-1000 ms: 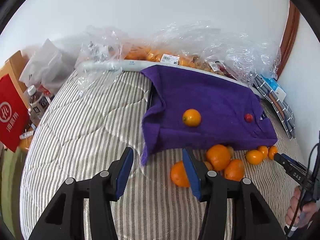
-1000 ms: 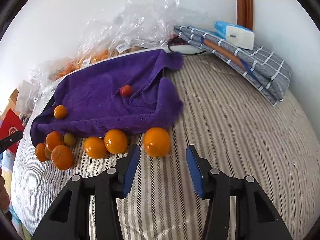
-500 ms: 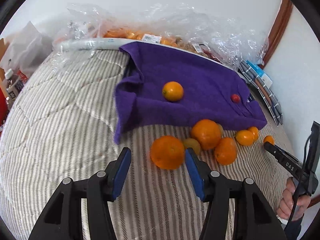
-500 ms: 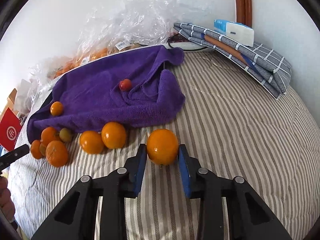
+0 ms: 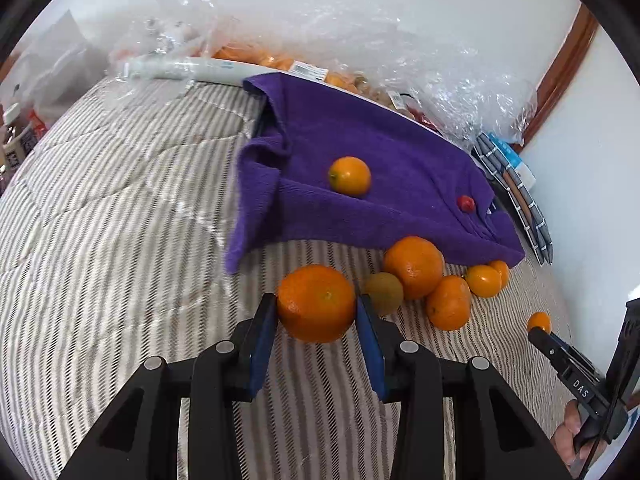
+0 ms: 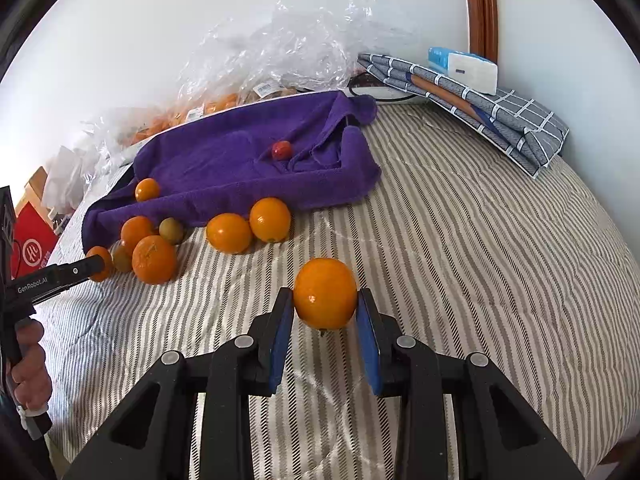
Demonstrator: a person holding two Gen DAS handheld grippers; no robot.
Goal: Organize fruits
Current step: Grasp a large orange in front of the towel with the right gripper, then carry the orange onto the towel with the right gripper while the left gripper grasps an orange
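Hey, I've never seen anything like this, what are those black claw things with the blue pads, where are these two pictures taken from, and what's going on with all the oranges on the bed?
There is no robot here. A person holds a hand-operated gripper in each hand, and a wide-angle camera on each one looks forward along its two fingers. That gives the two round pictures.

The left gripper has just been closing its jaws, and its blue pads now sit against an orange on the striped bedcover. The right gripper is shut on another orange, which looks lifted off the cover. Each gripper also shows at the edge of the other's picture, with the hand holding it.

A purple towel lies on the bed with a small orange and a small red fruit on it. More oranges and a couple of greenish fruits sit along its near edge. Behind are plastic bags of fruit.
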